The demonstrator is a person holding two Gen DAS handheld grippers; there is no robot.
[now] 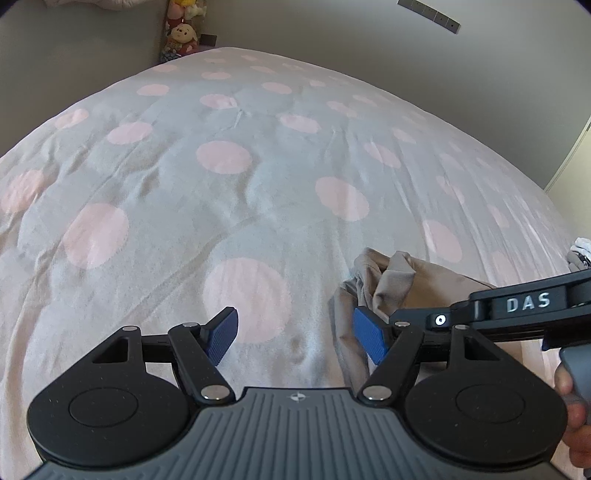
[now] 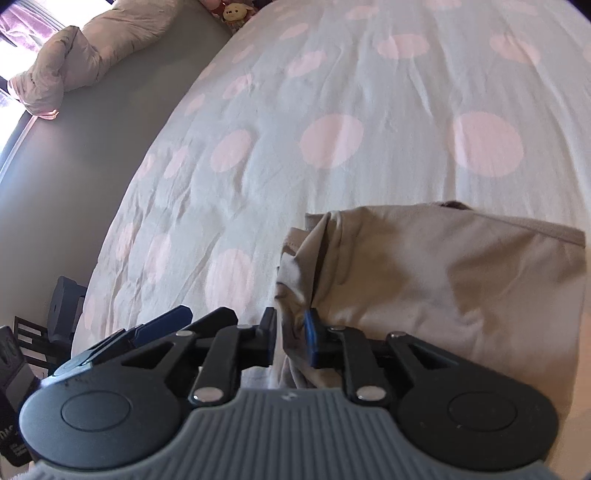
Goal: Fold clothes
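Two grippers over the bedspread (image 1: 258, 177) — left gripper (image 1: 295, 334) wide apart, empty; right gripper (image 2: 291, 334) loosely astride the beige garment (image 2: 443, 266).

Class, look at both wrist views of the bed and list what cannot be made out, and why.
- Beige garment: what kind it is; bunched, cut off by the right edge in the right wrist view.
- Right gripper: whether its jaws pinch the fabric between them; folds hide the contact.
- Pale bundle at the left wrist view's right edge: mostly cut off.
- Plush toys: too small for detail.
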